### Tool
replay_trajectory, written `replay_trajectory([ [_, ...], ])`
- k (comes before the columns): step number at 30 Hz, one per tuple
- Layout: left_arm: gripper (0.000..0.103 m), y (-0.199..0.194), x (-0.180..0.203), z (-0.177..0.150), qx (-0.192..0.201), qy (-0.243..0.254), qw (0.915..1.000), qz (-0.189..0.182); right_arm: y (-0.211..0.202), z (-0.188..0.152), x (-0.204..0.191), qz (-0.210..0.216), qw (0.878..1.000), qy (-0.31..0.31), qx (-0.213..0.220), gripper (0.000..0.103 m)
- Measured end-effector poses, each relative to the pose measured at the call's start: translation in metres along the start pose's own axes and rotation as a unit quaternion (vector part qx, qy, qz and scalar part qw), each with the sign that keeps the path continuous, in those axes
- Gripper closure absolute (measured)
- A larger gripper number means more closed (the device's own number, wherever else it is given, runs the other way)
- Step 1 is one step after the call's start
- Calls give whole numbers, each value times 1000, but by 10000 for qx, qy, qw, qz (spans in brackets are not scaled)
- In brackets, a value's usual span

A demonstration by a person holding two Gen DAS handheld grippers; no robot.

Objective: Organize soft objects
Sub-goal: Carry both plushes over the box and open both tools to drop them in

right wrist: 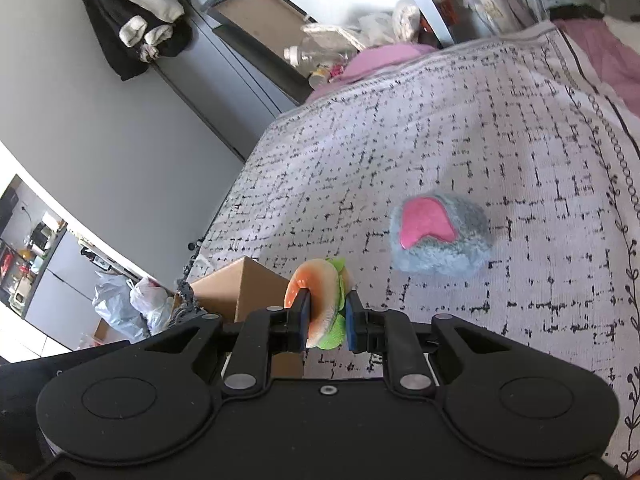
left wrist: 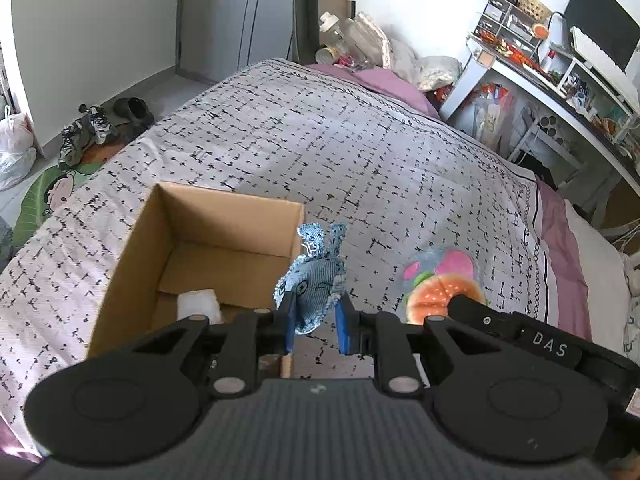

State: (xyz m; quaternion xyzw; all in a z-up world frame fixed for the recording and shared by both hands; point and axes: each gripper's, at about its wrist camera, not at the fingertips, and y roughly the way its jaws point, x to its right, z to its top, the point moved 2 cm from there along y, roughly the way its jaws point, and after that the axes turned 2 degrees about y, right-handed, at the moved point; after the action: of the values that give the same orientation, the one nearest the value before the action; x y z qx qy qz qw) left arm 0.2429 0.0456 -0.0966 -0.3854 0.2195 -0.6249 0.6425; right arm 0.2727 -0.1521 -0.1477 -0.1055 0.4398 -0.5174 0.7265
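The left gripper (left wrist: 315, 322) is clamped on a blue knitted toy (left wrist: 314, 280), lifted clear of the bedspread (left wrist: 400, 168). Just left of its fingers stands an open cardboard box (left wrist: 168, 232), its near right rim almost under the toy (a white soft item (left wrist: 199, 304) lies inside). The right gripper (right wrist: 326, 322) pinches a plush burger (right wrist: 320, 304), the box corner (right wrist: 248, 284) just to its left. Ahead and right of it, a grey and pink plush (right wrist: 440, 236) rests on open bedspread, well clear of the bed's edges.
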Motion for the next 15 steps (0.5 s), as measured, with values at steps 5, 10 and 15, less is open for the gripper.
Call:
replay_trajectory([
  [5,84,-8,-15,1,45,-71,10000,29,0,-3,-14,38,9998,-208,50,85],
  [10,84,-14,-32,1,86,-157,9998,54,-3,-7,-30,91,9990,-424,119,85],
  [15,84,-16,-50,-2,77,-282,9995,70,-5,-11,-46,234,9976,-626,169,85],
])
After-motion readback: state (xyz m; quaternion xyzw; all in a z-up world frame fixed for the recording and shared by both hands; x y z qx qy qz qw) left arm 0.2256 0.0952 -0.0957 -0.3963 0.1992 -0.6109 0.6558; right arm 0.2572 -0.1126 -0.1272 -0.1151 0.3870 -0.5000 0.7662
